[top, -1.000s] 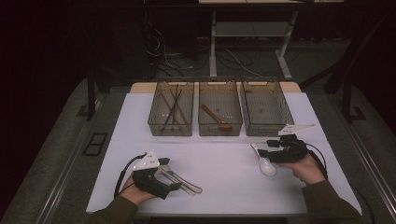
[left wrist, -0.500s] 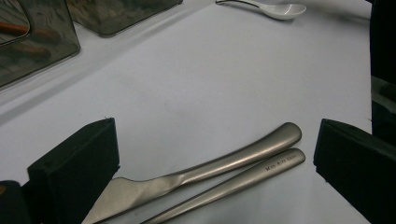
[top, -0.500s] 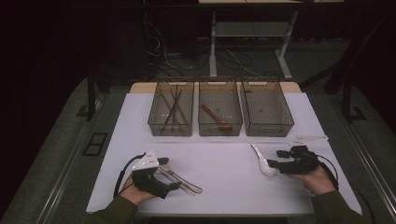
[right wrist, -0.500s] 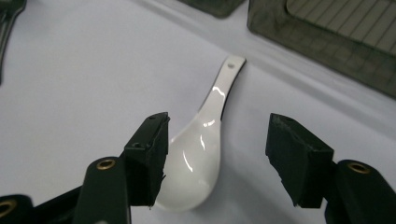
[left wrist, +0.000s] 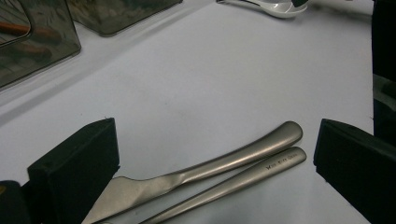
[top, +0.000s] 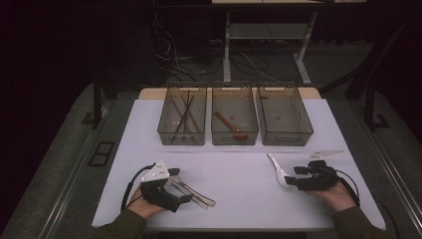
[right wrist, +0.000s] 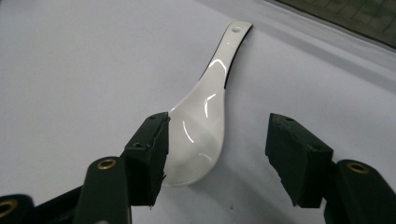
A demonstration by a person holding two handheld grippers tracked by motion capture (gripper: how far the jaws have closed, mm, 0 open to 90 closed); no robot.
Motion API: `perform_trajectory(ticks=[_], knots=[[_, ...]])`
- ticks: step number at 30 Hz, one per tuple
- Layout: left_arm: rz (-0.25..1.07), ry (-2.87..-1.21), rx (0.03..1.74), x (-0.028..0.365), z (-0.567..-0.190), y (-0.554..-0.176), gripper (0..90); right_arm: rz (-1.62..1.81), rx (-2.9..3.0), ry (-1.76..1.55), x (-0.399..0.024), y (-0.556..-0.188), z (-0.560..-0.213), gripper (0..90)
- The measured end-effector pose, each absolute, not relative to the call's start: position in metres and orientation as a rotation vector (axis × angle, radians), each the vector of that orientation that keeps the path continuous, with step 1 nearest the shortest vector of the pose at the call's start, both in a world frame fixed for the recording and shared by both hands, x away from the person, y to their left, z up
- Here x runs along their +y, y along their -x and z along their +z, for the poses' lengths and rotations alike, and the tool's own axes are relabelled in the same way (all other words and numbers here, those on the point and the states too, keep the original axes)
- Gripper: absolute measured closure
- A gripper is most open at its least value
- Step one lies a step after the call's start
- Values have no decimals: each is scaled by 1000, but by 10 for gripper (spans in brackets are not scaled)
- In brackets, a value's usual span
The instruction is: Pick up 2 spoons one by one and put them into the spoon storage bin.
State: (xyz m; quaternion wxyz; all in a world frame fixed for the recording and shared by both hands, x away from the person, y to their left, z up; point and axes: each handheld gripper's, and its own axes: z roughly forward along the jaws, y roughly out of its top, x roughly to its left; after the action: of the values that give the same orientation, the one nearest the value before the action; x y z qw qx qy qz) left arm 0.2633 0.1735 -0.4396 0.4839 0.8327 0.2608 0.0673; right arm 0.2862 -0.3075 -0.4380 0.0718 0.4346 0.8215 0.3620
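1. Straddling the white ceramic soup spoon (right wrist: 203, 121), the right gripper (right wrist: 219, 154) has its jaws apart, the bowl between them on the white table (top: 239, 179).
2. Centre the pads on the bowl, then close gently; glazed ceramic likely slips.
3. The left gripper (left wrist: 215, 163) stands wide over two metal handles (left wrist: 243, 163), gripping nothing.

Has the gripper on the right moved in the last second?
Yes. The right gripper has slid right and toward the table's near edge, away from the bins, with the white spoon at its jaws.
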Motion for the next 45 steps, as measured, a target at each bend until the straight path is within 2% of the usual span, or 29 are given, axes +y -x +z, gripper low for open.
perform_trajectory(ticks=[13,21,25,28,45], knots=[[164,-2036,634,173,-440,-263,0,1059,2512,-1277,-299,-288,-444,407],[164,-2037,633,173,-440,-263,0,1046,2539,-1250,-294,-287,-444,460],[164,-2039,633,173,-440,-263,0,1037,2557,-1209,-291,-286,-445,519],[164,-2035,631,173,-440,-263,0,1042,2584,-1174,-289,-285,-444,599],[162,-2034,632,172,-440,-263,0,1080,2610,-1131,-287,-286,-443,771]])
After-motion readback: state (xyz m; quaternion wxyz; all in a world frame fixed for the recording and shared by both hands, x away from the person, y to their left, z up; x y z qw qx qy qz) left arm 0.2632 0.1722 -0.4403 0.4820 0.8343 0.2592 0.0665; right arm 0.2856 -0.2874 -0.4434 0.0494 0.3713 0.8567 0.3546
